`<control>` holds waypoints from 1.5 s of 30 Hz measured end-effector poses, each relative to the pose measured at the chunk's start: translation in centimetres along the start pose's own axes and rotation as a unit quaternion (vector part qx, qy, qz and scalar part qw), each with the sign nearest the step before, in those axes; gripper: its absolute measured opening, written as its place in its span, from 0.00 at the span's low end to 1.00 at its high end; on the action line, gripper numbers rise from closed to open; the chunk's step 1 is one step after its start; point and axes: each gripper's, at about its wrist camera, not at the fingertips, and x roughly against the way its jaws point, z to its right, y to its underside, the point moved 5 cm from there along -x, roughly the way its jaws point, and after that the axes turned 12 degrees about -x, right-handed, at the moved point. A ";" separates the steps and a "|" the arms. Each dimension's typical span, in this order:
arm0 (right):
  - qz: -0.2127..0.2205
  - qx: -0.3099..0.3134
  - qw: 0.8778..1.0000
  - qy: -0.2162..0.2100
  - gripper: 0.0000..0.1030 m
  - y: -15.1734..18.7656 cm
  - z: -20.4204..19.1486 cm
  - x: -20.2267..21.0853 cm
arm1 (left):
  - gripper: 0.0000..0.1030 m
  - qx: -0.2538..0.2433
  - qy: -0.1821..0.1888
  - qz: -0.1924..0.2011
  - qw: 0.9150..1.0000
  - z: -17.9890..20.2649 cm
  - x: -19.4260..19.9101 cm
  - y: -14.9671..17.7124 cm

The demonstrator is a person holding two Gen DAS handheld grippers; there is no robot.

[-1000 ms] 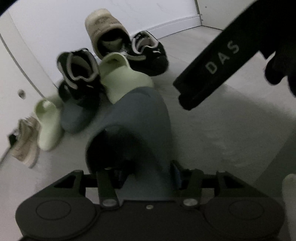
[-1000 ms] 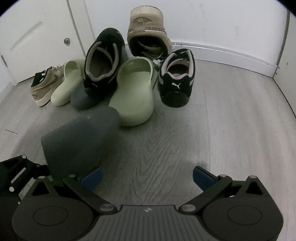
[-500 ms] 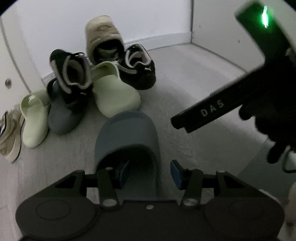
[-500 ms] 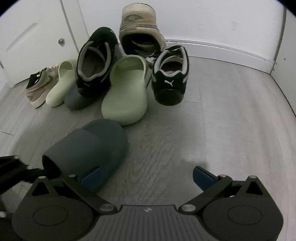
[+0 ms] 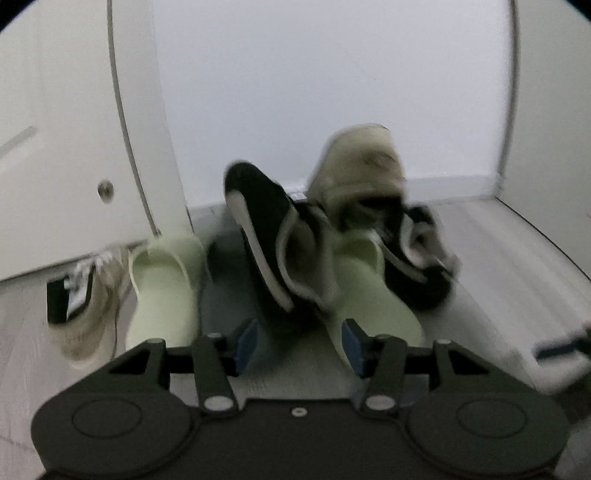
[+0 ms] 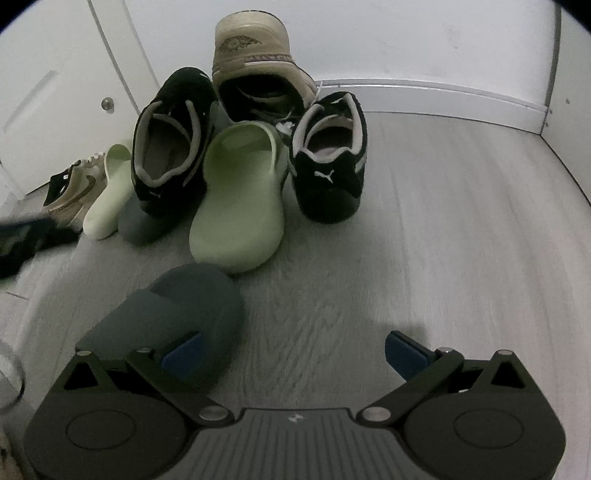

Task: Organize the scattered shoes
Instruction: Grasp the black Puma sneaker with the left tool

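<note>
1. Now the left hand-held gripper (image 5: 295,341) no longer pinches the grey clog (image 6: 166,317): a second ago its blue pads clamped the clog's heel; at this moment they stand part-spread with nothing between them, only floor (image 5: 288,376) and the shoe pile beyond.
2. That gripper has also lifted and swung toward the pile; its view is blurred, and the clog has dropped out of it.
3. The grey clog lies on the floor, toe toward the pile, just short of the big green clog (image 6: 240,199). The right view shows it partly hidden behind the right hand-held gripper's (image 6: 291,349) left finger.
4. The right hand-held gripper is spread wide and empty, much as before, over bare floor.
5. The pile is unchanged: one black sneaker (image 6: 173,140) leans tilted over a second grey clog (image 6: 135,225), the other black sneaker (image 6: 328,158) sits right of the green clog, and a beige sneaker (image 6: 255,62) stands on end against the wall (image 6: 406,33).
6. Further left, a smaller green clog (image 6: 107,192) and a tan sneaker (image 6: 70,195) lie beside the door (image 6: 51,85).
7. The tilted black sneaker and the green clog stand directly ahead of the left gripper. A dark blurred shape (image 6: 18,240) enters the right view's left edge; what it is cannot be told.
</note>
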 end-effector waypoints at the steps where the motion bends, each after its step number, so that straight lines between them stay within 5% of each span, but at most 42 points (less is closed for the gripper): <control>1: 0.000 0.000 1.000 -0.001 1.00 -0.2 0.0 -0.1 | 0.50 -0.001 -0.008 0.004 1.000 -0.6 -1.3 -0.4; 14: -0.014 -0.005 1.000 0.020 1.00 -0.9 1.2 -2.2 | 0.42 -0.092 -0.068 -0.016 0.993 -0.6 -9.5 -3.0; 20: -0.017 0.010 1.000 0.023 1.00 -1.0 0.5 -3.0 | 0.19 -0.015 -0.078 -0.016 0.997 -2.5 -10.1 -2.5; 22: -0.016 0.015 0.999 0.023 1.00 -1.0 0.4 -3.0 | 0.14 0.054 -0.085 0.004 0.995 -4.4 -8.9 -2.2; 32: -0.002 0.021 0.999 0.028 1.00 -0.7 -0.4 -1.3 | 0.13 0.149 -0.066 0.045 0.986 -9.0 -2.2 -0.6; 45: 0.011 0.040 0.999 0.004 1.00 2.2 -3.9 2.1 | 0.13 0.149 -0.079 0.005 0.986 -10.2 10.0 7.7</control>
